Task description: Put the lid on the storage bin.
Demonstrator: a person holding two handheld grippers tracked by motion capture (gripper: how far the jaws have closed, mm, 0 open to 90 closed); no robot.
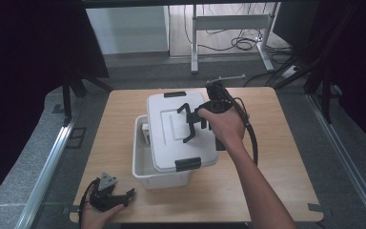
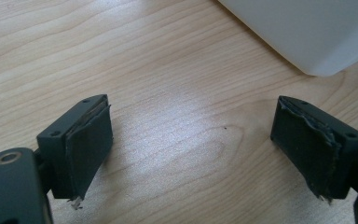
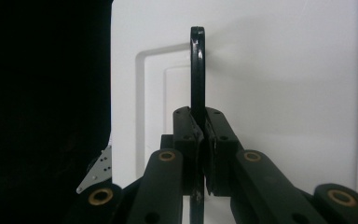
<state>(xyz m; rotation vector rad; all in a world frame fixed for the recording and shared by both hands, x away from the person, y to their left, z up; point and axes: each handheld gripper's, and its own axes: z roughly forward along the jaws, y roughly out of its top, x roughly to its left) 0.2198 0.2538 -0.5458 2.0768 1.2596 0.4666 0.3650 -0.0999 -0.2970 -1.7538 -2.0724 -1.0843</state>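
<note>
Wood-grain table (image 1: 276, 157) under a dim room, desk legs and cables at the back, and in the middle sits a white bin (image 1: 145, 167) with its white lid (image 1: 171, 138) skewed across the top, hanging off toward the right so the bin's left edge shows open. On the lid a black handle (image 1: 187, 121) stands up, and the right gripper (image 1: 198, 125) has its jaws pinched tight on that thin handle; in the right gripper view the strip (image 3: 197, 70) rises edge-on straight out from between the pressed pads. So the lid seems to be carried by its handle, either coming off or being squared up, I can't tell which. To do it well, I'd judge the hand should keep the grip firm and the lid level, since it's held at one central point and could swing or tip, and the black latches (image 1: 188, 164) at the ends shouldn't catch the rim. Down at the near left corner of the table the left gripper (image 1: 116, 198) rests, jaws spread wide with only bare wood between them, a corner of the bin (image 2: 317, 46) just ahead, free to steady the bin if it slides.
</note>
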